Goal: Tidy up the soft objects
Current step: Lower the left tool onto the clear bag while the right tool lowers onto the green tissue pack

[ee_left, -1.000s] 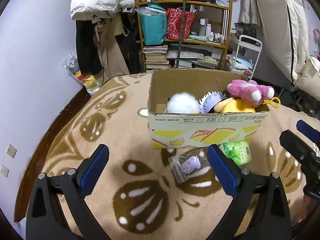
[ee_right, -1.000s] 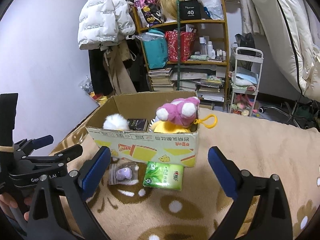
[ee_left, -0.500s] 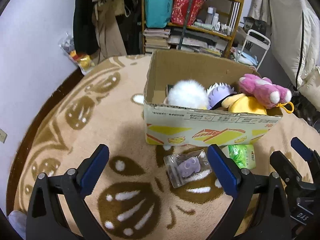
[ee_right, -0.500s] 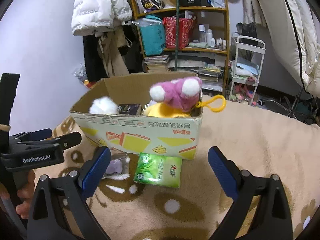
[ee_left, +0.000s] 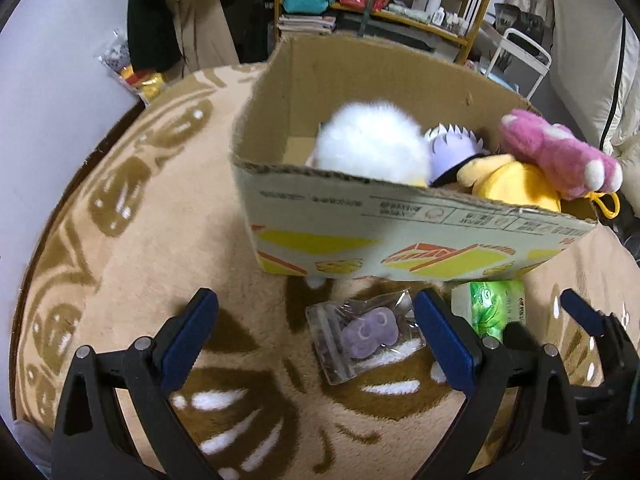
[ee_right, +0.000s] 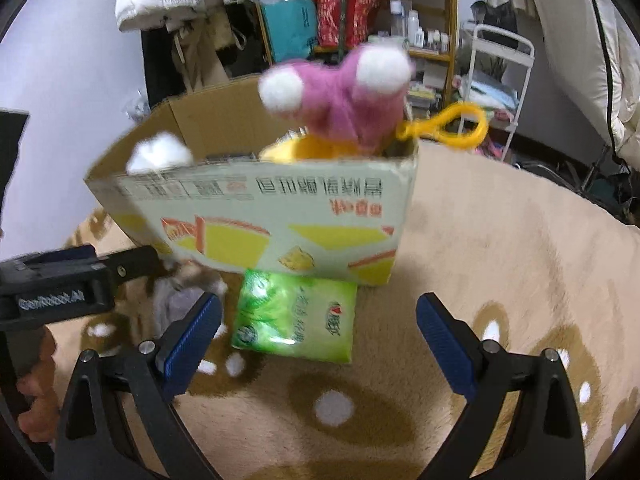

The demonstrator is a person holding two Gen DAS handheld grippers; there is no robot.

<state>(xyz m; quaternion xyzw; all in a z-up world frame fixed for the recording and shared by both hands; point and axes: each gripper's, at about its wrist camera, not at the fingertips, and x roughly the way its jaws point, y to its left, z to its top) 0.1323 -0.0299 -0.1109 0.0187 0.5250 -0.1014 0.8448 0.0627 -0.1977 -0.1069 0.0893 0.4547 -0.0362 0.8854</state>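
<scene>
My left gripper (ee_left: 316, 334) is spread wide over the tan patterned rug (ee_left: 132, 248), with the small purple plush in its clear plastic bag (ee_left: 366, 334) lying between the jaws, nearer the right one. The right gripper (ee_right: 318, 334) is wide too, the green tissue pack (ee_right: 296, 316) between its jaws, touching the printed cardboard box (ee_right: 256, 224) of stuffed toys.

Tan rug (ee_left: 132, 240), brown-and-white motifs; pink plush (ee_right: 348, 92); green packet (ee_right: 296, 316); blue-padded fingers (ee_left: 444, 336).

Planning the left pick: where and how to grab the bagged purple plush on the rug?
Pinch the purple plush bulge through its clear bag, descending from above. The bag lies flat on the rug, so its thin edges offer little. The open left gripper frames it.
</scene>
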